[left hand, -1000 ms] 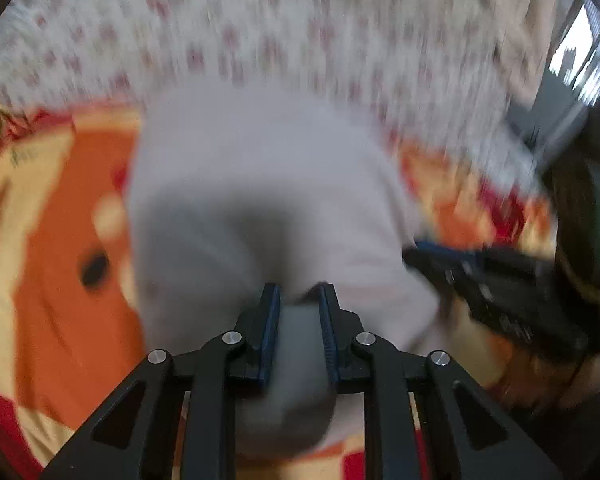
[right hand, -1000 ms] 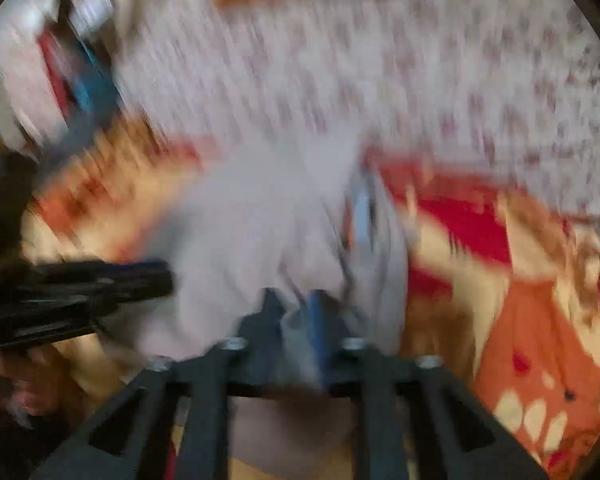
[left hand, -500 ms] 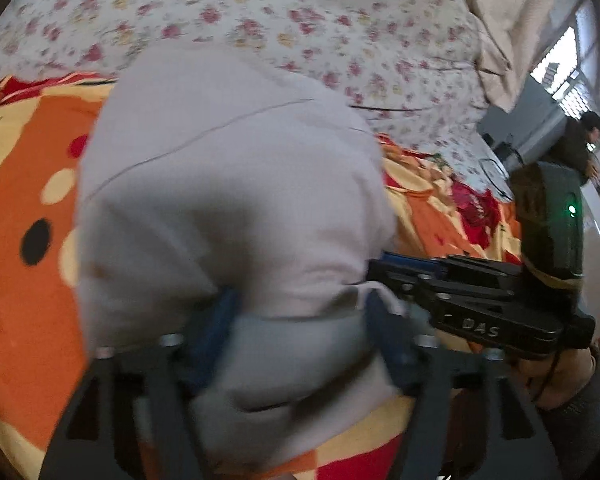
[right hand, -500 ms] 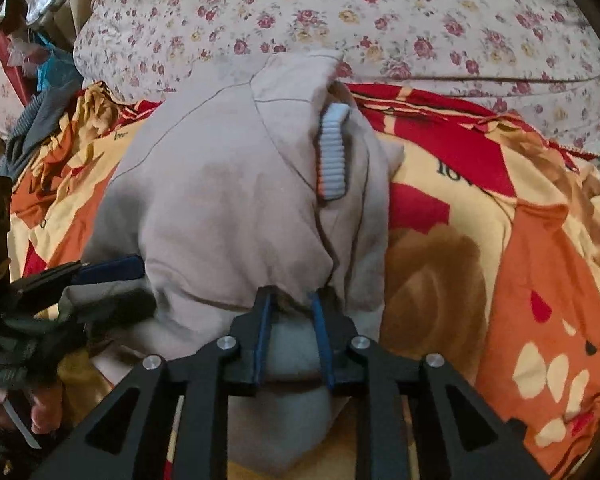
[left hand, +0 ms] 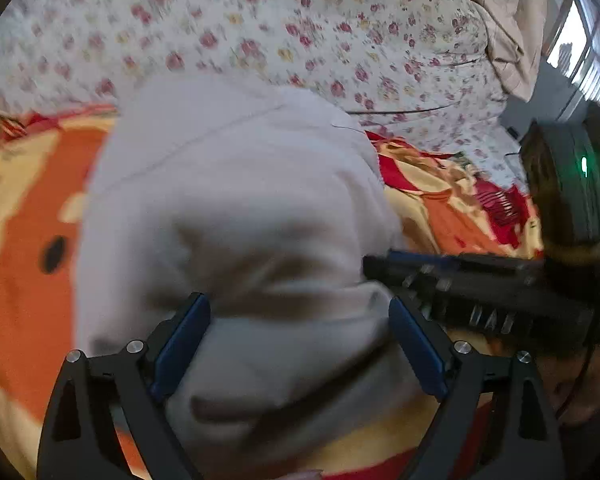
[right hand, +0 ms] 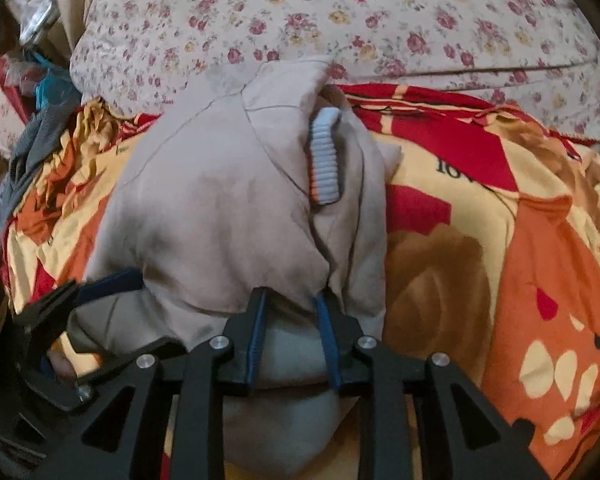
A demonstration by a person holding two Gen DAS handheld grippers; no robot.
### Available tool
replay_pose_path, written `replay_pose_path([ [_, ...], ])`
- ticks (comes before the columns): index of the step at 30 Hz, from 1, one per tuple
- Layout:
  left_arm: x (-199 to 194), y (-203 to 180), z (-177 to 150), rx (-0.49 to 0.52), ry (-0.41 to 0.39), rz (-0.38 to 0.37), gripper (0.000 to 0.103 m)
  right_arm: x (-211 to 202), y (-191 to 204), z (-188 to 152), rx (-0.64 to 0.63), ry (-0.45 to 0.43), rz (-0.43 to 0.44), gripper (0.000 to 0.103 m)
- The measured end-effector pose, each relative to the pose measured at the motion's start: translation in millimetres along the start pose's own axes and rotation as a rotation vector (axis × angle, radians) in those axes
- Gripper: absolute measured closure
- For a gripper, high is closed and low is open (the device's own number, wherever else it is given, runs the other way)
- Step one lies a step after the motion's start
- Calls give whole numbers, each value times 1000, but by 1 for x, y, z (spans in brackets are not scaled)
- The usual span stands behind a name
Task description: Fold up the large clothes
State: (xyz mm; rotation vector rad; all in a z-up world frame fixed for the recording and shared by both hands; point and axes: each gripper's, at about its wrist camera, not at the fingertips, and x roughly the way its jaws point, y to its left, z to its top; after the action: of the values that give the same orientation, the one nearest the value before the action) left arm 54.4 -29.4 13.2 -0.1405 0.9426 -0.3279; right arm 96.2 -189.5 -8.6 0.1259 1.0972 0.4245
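Observation:
A pale grey-beige garment (right hand: 220, 200) lies folded on the bed, with a ribbed grey-and-orange cuff (right hand: 324, 156) on its right side. It fills the middle of the left wrist view (left hand: 236, 200). My left gripper (left hand: 300, 316) is open, its blue pads wide apart on either side of the garment's near edge. It also shows at the left of the right wrist view (right hand: 84, 292). My right gripper (right hand: 290, 312) is shut on the garment's near hem. It reaches in from the right of the left wrist view (left hand: 384, 264).
An orange, red and yellow blanket (right hand: 500, 240) covers the bed under the garment. A floral quilt (right hand: 340, 20) is piled behind it. Dark clothes (right hand: 32, 140) hang at the far left. A window (left hand: 576, 52) is at the far right.
My left gripper has opened from shut on the garment's edge to wide apart. My right gripper stays shut on the hem. The garment has settled onto the bed.

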Motion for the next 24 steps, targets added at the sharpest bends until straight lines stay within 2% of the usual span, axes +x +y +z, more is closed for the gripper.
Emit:
replay_pose_path([
  [3,-27,-10,-15,18,-52,145,14,-33,0,-4,26,-99,-15,76],
  [6,-46,-13,-31,-9,-69,219,14,-74,8,-16,-22,-204,-54,74],
  [7,-51,-14,-35,-13,-74,227,14,-89,10,-25,-37,-238,-73,71],
  [9,-62,-19,-41,-6,-89,244,14,-107,10,-40,-38,-280,-103,59],
  [13,-81,-27,-46,10,-121,265,14,-136,10,-80,-25,-336,-170,53],
  [15,-89,-30,-49,8,-127,264,14,-149,10,-97,-12,-369,-195,40],
  [17,-95,-33,-50,5,-134,258,14,-161,8,-113,4,-399,-199,34],
  [20,-104,-39,-51,12,-144,279,14,-170,4,-126,30,-417,-198,30],
  [24,-114,-43,-54,7,-153,300,14,-170,4,-131,30,-417,-206,30],
])
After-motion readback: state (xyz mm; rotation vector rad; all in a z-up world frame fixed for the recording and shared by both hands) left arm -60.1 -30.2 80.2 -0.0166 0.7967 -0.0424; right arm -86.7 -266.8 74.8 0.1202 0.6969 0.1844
